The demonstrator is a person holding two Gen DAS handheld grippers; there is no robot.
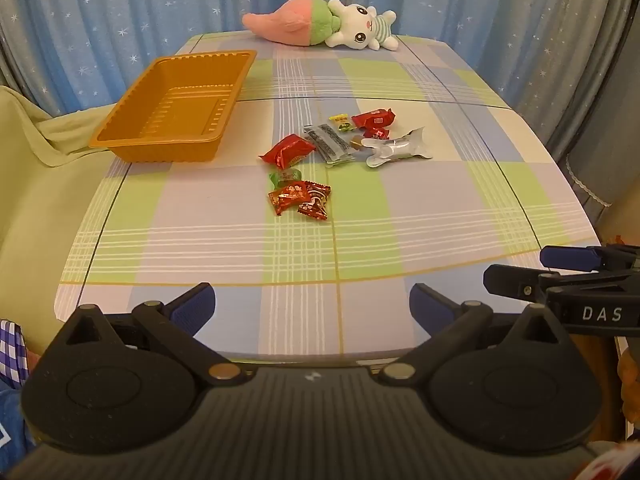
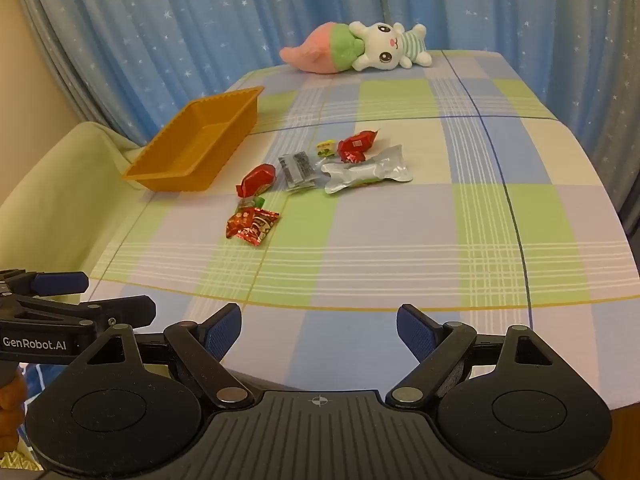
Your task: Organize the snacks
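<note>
Plaid table [image 1: 360, 240] before starry blue curtains [image 1: 100, 12]; left gripper [image 1: 312, 308] and right gripper [image 2: 319, 330] wide, seemingly empty.

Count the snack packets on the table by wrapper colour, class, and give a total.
Red packets: 5
Silver pouch: 1
Grey packet: 1
Yellow candy: 1
Green candy: 1
Brown candy: 1
Total: 10, none in the orange tray.

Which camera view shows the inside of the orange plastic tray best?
The left wrist view shows the orange plastic tray best: its ribbed floor and all four walls are visible from above, with nothing in it. In the right wrist view the same tray appears smaller and more side-on, its floor partly hidden.
</note>
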